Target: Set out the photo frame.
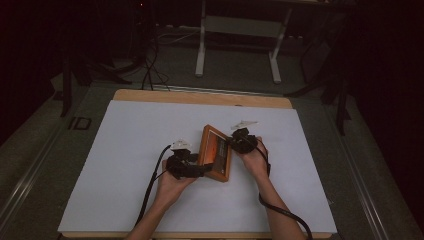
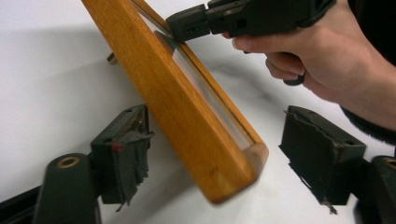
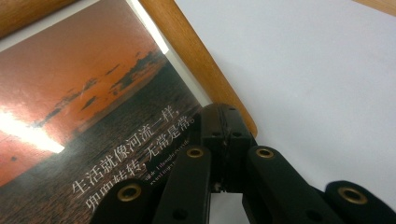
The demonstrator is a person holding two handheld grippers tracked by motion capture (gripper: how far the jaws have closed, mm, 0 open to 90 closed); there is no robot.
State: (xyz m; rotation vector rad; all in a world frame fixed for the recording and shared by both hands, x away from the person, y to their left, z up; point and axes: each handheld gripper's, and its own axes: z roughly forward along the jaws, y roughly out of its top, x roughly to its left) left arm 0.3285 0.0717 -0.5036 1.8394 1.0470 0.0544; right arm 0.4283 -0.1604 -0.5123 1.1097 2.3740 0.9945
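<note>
The orange wooden picture frame [image 1: 216, 160] stands tilted at table centre. The right gripper [image 1: 235, 143], jaws clenched, presses it from three o'clock; the left gripper [image 2: 219, 163] straddles it released, so it could topple.

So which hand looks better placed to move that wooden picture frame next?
The right. Its tool is shut against the picture frame at its front, while the left tool stands open around the frame's corner, pads apart from the wood.
</note>
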